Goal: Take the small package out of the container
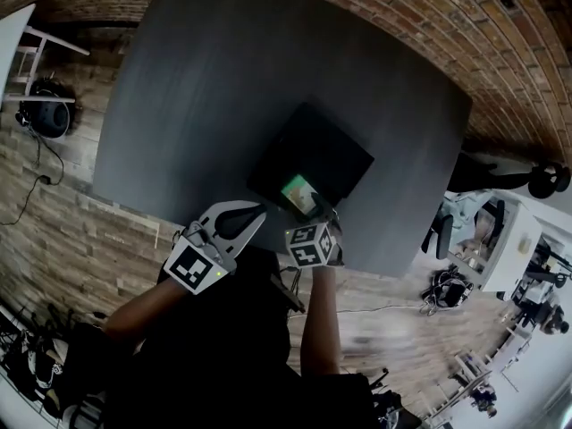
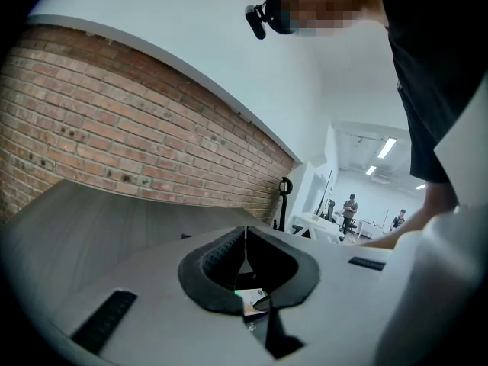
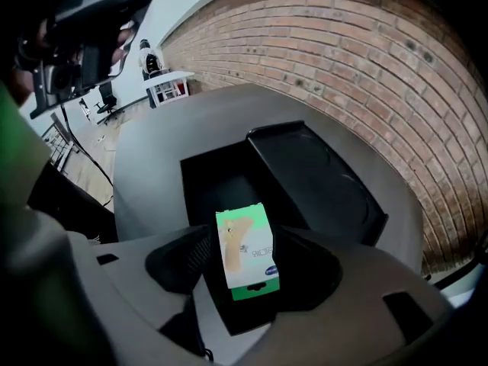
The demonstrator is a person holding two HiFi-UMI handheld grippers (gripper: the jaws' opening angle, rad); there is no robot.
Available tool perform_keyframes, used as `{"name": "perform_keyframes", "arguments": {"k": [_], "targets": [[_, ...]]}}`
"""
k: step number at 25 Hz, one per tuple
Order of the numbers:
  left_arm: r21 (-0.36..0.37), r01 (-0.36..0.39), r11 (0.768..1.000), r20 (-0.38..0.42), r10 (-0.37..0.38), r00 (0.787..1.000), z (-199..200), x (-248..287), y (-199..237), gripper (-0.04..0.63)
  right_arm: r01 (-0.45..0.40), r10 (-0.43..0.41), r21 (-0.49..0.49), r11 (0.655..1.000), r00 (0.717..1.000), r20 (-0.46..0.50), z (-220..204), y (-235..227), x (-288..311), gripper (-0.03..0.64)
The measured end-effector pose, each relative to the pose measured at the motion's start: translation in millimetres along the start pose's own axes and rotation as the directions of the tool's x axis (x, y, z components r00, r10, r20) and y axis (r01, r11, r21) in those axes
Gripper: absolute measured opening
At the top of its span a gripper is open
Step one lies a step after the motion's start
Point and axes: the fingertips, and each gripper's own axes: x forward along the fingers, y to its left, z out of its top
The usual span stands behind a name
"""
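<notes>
A black container (image 1: pixel 335 146) sits on the dark round table (image 1: pixel 223 79) near its front edge. In its near corner stands a small green and white package (image 1: pixel 299 192). In the right gripper view the package (image 3: pixel 245 250) stands upright between the jaws of my right gripper (image 3: pixel 244 264), which are open, with a narrow gap on each side. The container's lid (image 3: pixel 313 178) lies open beyond it. My left gripper (image 1: pixel 258 209) hovers just left of the container, shut on nothing. A sliver of the package (image 2: pixel 252 302) shows under its jaws (image 2: pixel 245 239).
The table's front edge (image 1: pixel 152 213) runs right under both grippers, with wood floor below it. A brick wall (image 3: pixel 358 59) curves behind the table. White desks and cables (image 1: pixel 483 248) stand off to the right, and a white stool (image 1: pixel 27 52) to the far left.
</notes>
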Motion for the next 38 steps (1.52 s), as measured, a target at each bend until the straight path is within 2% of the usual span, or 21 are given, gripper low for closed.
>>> {"name": "perform_keyframes", "arguments": {"k": [10, 14, 20, 24, 29, 32, 38], "targets": [[-0.033, -0.027, 0.999, -0.017, 0.026, 1.000, -9.0, 10.2, 14.1, 0.037, -0.087, 0.072, -0.113, 0.990, 0.989, -0.127, -15.1, -2.1, 31.0, 0.301], [-0.032, -0.035, 0.999, -0.022, 0.034, 0.999, -13.3, 11.3, 19.4, 0.036, -0.119, 0.097, -0.129, 0.984, 0.981, -0.169, -18.4, -2.4, 39.0, 0.311], [-0.054, -0.055, 0.997, -0.017, 0.055, 0.998, -14.7, 13.9, 26.3, 0.037, -0.144, 0.102, -0.187, 0.972, 0.971, -0.217, -25.8, -1.6, 52.2, 0.318], [-0.091, -0.077, 0.993, -0.002, 0.077, 0.997, -14.6, 13.9, 31.1, 0.037, -0.141, 0.092, -0.210, 0.967, 0.969, -0.228, -24.1, -0.8, 58.1, 0.326], [-0.078, -0.078, 0.994, -0.003, 0.078, 0.997, -14.0, 13.7, 35.1, 0.037, -0.137, 0.081, -0.215, 0.967, 0.965, -0.248, -29.2, -1.2, 62.9, 0.325], [-0.118, -0.095, 0.988, 0.009, 0.097, 0.995, -12.6, 13.4, 38.4, 0.037, -0.142, 0.085, -0.212, 0.967, 0.963, -0.255, -26.3, -1.4, 62.3, 0.325], [-0.103, -0.092, 0.990, 0.005, 0.093, 0.996, -13.6, 13.9, 39.0, 0.037, -0.145, 0.088, -0.208, 0.967, 0.961, -0.262, -27.4, -2.2, 63.7, 0.325]]}}
